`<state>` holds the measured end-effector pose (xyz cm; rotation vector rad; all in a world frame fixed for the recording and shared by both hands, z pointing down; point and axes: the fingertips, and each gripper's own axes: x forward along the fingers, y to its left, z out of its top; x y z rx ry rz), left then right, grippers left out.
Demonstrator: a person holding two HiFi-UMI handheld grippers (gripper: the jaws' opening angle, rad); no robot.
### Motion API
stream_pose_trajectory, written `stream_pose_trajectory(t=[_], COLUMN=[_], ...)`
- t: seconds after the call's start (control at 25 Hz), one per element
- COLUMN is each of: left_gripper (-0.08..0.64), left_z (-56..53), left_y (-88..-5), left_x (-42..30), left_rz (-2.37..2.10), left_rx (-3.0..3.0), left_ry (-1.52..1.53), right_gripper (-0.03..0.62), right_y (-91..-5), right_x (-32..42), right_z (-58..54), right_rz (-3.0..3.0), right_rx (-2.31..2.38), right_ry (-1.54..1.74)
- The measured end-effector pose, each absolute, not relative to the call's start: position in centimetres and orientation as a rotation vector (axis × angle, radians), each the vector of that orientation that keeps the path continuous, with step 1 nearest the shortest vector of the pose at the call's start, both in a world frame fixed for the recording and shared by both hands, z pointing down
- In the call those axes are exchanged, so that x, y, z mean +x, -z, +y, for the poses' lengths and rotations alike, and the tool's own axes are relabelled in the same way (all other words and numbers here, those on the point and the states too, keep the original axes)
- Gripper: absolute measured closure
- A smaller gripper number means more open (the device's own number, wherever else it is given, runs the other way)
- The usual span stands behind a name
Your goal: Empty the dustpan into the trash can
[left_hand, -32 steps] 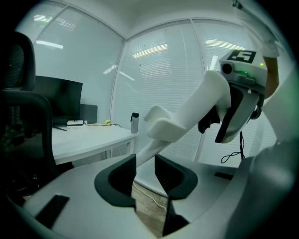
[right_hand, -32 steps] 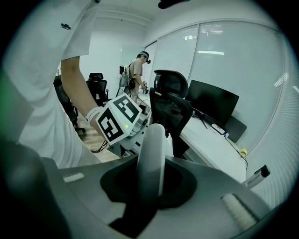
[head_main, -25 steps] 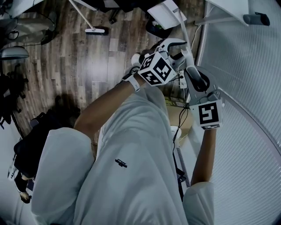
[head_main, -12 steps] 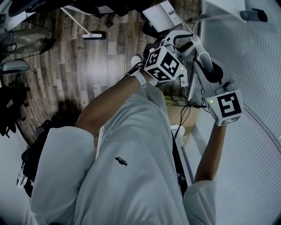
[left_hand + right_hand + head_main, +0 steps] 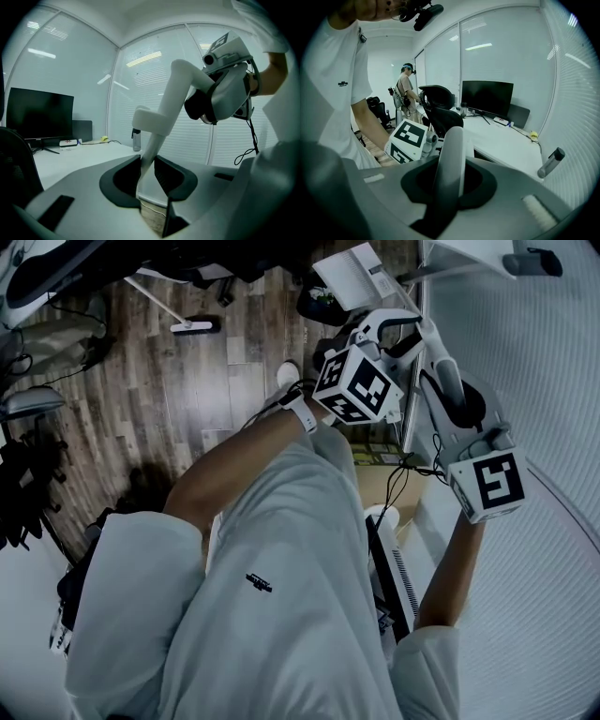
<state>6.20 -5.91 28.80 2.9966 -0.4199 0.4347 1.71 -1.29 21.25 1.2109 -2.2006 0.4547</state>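
Monitor and bottle on white bench; black chair alongside; person standing beyond.

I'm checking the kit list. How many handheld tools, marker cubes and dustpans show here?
Dustpan: 1
Tools: 2, the left tool, whose jaws have just been closing, and the right tool, both gripping its handle
Marker cubes: 2, one per tool
Total: 5

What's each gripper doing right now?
Left gripper: jaws just closed in, now clamped on the dustpan handle.
Right gripper: closed on the same dustpan handle, higher up.
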Motion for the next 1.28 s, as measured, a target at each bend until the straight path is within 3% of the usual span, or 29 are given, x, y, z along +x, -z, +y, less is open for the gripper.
stream_pose_trajectory(t=[0.76, 1.28], left_gripper=[0.463, 0.463], left_z=[1.5, 6.9], left_y=[-26.3, -30.6], left_x=[10.4, 11.7], left_rz=[-0.249, -0.054], left_rx=[3.032, 2.942], left_ry=[-0.373, -0.462], right_gripper=[0.515, 0.515], right_y=[-18.6, -22.7], right_x=[4.3, 5.9], right_z=[4.9, 9.4], right_rz=[-2.093, -2.022], right_rx=[1.387, 1.466], right_ry=[-0.418, -0.585])
